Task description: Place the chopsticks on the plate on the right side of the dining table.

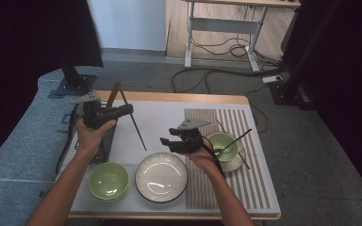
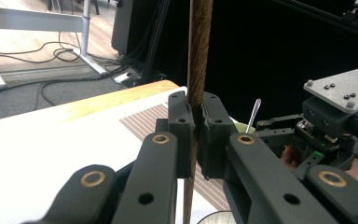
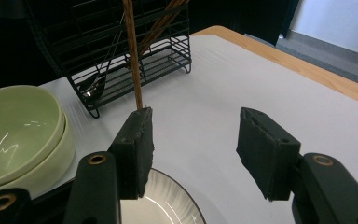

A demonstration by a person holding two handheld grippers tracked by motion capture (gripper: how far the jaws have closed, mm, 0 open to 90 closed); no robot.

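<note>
The left gripper (image 1: 122,110) is held up over the far left part of the worktop (image 1: 160,113), its jaws pinching a brown chopstick (image 1: 134,123). In the left gripper view the chopstick (image 2: 198,51) stands upright between the two pads (image 2: 182,126), which press on it from both sides. From above, the stick slants from the gripper down toward the middle of the worktop, its lower tip hanging clear of the surface near the far rim of the white plate (image 1: 161,177).

Below the left hand (image 1: 92,134) sits a black wire rack (image 1: 104,143) at the left edge of the worktop. In the right gripper view the rack (image 3: 121,60) holds more brown sticks that lean out of its top.

The right gripper (image 1: 166,141) hovers over the worktop between the white plate and the striped mat (image 1: 245,174), pointing left. Its jaws are spread apart with nothing between them; in its own view the pads (image 3: 137,144) frame bare white surface, with the plate's dark rim (image 3: 186,198) just below.

A stack of light green bowls (image 1: 108,181) stands at the near left, just beside the plate. On the striped mat at the right sits another green bowl (image 1: 224,143) on a saucer, with a thin dark utensil (image 1: 238,139) resting in it and a brown stick lying under its rim.
</note>
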